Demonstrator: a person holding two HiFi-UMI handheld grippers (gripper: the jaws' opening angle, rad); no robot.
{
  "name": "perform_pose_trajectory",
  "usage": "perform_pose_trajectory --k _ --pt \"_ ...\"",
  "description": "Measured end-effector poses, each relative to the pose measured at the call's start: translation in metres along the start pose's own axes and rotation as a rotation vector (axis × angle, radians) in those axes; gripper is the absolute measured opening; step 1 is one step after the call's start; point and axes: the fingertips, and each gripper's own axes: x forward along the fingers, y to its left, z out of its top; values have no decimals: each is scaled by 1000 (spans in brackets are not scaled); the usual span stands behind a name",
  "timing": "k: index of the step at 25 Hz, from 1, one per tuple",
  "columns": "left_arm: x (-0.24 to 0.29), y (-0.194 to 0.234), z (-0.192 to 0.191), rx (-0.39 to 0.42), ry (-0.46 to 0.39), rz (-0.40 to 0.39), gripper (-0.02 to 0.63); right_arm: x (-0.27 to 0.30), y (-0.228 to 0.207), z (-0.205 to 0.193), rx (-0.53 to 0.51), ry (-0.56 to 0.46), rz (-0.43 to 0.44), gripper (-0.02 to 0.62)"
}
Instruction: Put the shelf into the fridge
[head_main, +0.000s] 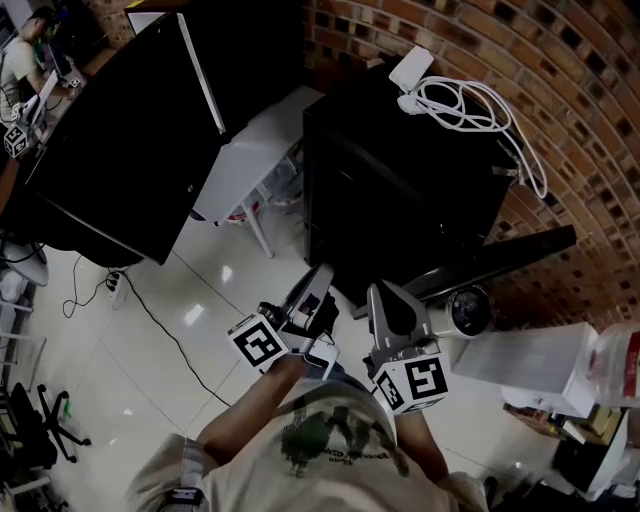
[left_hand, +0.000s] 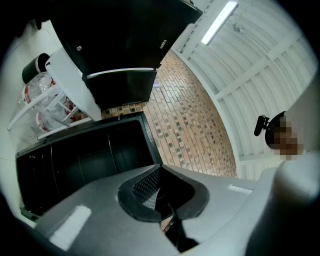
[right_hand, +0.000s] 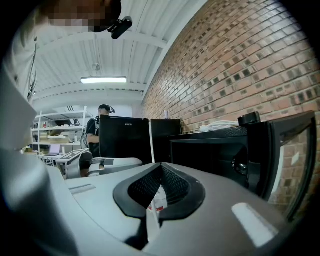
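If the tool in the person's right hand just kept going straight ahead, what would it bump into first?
Most likely the small black fridge in front: the right tool points at its open front, near the left edge. Depth is hard to judge.

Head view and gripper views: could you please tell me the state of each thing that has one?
Small fridge: door open.
Tall fridge: door open.
Left tongs: shut, nothing held.
Right tongs: shut, nothing held.
Ceiling lamp: lit.
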Motion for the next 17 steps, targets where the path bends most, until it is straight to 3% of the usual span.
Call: perform_pose_trajectory --k 2,6,12,17 --pt "2 -4 -1 -22 -1 -19 0 -1 0 1 -2 -2 -6 0" --pt "1 -3 2 18 7 -2 0 -2 0 3 -9 -5 -10 0" --pt "3 -4 -3 -29 10 -19 0 -1 1 2 -16 -1 -10 0" --pt "1 0 3 6 19 0 0 1 4 1 -21 0 -9 0"
